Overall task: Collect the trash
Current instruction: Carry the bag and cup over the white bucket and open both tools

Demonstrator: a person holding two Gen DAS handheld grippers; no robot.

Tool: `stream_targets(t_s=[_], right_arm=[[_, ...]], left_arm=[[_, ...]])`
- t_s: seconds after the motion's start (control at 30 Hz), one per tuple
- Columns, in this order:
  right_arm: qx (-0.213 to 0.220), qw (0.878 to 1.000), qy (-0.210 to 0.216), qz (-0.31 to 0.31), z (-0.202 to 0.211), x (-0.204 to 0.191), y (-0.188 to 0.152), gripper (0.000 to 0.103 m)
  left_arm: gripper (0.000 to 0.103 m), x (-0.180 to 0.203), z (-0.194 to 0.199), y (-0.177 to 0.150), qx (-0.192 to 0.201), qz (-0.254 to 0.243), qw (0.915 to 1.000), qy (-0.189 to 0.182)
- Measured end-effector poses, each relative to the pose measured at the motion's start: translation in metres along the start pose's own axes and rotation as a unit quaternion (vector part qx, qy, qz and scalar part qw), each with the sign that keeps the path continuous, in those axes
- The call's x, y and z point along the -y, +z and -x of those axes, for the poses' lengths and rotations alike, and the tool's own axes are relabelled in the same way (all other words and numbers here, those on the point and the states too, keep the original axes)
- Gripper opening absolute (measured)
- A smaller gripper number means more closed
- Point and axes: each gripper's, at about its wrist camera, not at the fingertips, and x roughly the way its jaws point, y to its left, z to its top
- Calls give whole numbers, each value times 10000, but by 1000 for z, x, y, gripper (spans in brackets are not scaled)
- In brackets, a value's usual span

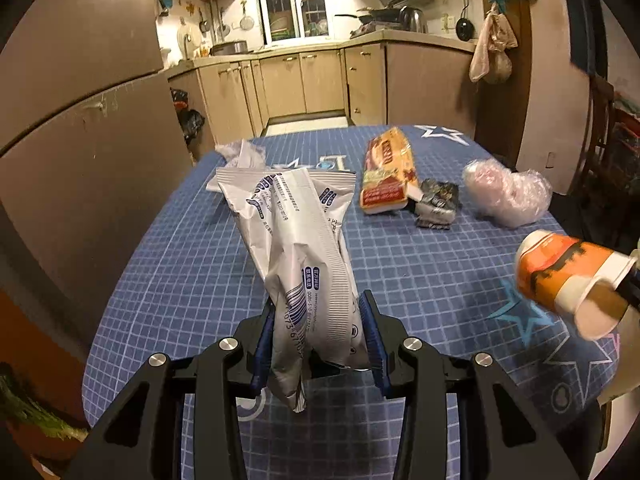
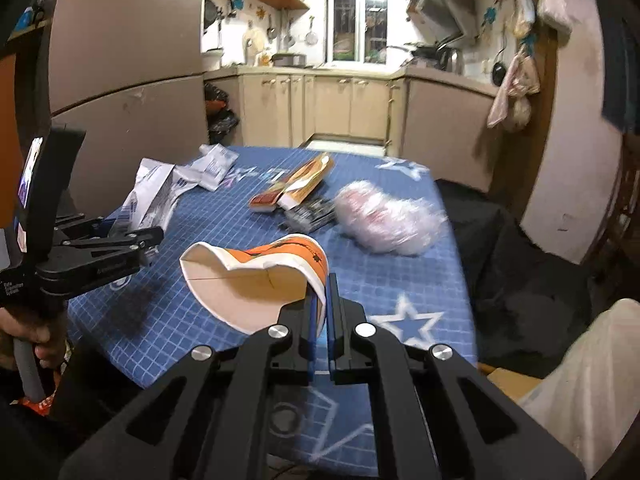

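Two pieces of trash are in hand. The white bag (image 1: 296,264) with blue print is clamped between the pads of the left gripper (image 1: 320,340), which grasp its lower end; the bag stands up and leans away from the camera, lifted clear of the tabletop (image 1: 420,280) as far as the left wrist view shows. The orange-and-white paper cup (image 2: 264,276) is pinched by its wall in the right gripper (image 2: 322,320), whose jaws are clenched fully on the flattened rim; the cup is held in the air above the near part of the tabletop, mouth toward the camera. Four items are left on the tabletop: an orange-and-red wrapper (image 1: 386,172) near the middle, a small dark packet (image 1: 438,200) touching or just beside its near end, a clump of clear plastic film (image 1: 506,192) to the right of these, and a crumpled white wrapper (image 1: 242,154) at the far left edge. No bin or collection bag is visible in either view, so the drop-off point cannot be told. Judged from this layout, the task is at an early-to-middle stage: two items are picked up but not deposited, and four remain untouched. The likely next requirement is to carry both held items to a container, then return for the remainder.
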Motion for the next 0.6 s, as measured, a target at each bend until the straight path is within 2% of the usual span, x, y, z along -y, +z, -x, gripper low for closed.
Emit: stream_targets(t_s=[0.13,0.33,0.6], right_arm=[[250,9989,-403,-28,24,17,5,3],[521,9930,-1033,-221,61,52,5,3],[704,9803,-1749,-593,106,99,-14,3]], left_arm=[[42,14,7,9,137,-155,9997,-89],[42,53,14,25,326,-521,9973,-392],[42,120,31,38,579,-1037,9890,-884]])
